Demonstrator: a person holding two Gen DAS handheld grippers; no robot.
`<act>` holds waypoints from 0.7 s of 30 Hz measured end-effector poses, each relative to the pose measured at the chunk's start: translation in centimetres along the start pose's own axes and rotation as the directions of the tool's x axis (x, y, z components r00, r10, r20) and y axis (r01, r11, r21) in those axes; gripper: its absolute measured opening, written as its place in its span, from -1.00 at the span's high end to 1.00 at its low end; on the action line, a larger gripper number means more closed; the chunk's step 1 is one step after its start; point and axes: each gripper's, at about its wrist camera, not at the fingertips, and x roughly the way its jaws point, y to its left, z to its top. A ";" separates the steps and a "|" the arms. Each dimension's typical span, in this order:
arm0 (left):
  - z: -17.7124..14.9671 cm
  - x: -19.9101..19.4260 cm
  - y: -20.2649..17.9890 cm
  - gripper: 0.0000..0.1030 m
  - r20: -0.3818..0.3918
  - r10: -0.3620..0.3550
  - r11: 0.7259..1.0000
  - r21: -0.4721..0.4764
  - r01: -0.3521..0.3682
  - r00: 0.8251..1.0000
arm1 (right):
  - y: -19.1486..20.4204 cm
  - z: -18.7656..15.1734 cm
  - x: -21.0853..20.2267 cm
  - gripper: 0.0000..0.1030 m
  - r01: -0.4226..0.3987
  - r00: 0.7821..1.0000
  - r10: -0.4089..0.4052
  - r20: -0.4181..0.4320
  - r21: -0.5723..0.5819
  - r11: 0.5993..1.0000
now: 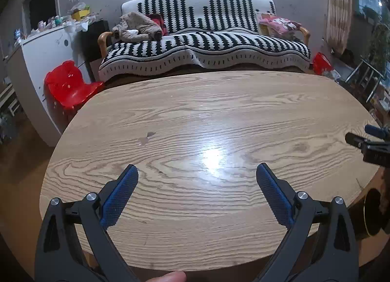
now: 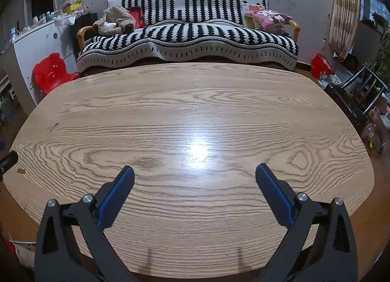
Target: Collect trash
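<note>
My left gripper (image 1: 197, 172) hangs over the near edge of the wooden table (image 1: 195, 116), jaws spread wide, nothing between the blue pads (image 1: 119, 196). A fingertip (image 1: 168, 277) of mine shows at the bottom edge of the left view. My right gripper (image 2: 195, 172) is likewise wide apart and empty, over the same tabletop. Each gripper's tip pokes into the other's view at the side edge.

Trash: I see only a small brown scrap (image 2: 22, 171) on the table near its left edge, in the right view, close to the left gripper's tip. A small dark mark (image 1: 147, 137) sits left of centre; I cannot tell whether it is a stain or debris. A bright light glare (image 1: 214, 157) lies mid-table.

Beyond the far edge: a sofa (image 1: 204, 45) under a black-and-white patterned cover, a beige bundle of clothing (image 1: 137, 26) on its left end, a pink cushion (image 1: 280, 23) on its right. Left of the sofa, a red child's chair (image 1: 70, 87) stands against a white cabinet (image 1: 43, 58) with a cluttered top. A red bag (image 1: 321, 62) is on the floor at right.
</note>
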 end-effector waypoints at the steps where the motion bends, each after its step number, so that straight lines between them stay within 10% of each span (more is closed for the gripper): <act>1: 0.1 0.1 0.2 -0.84 -0.003 -0.002 1.000 -0.009 0.002 1.000 | 0.1 0.0 0.1 -0.86 0.001 1.000 -0.001 -0.002 -0.001 1.000; 21: 0.2 0.9 0.6 -0.84 -0.020 -0.003 0.999 -0.043 0.002 1.000 | -1.5 -0.4 -1.0 -0.86 0.009 1.000 -0.009 -0.007 0.007 1.000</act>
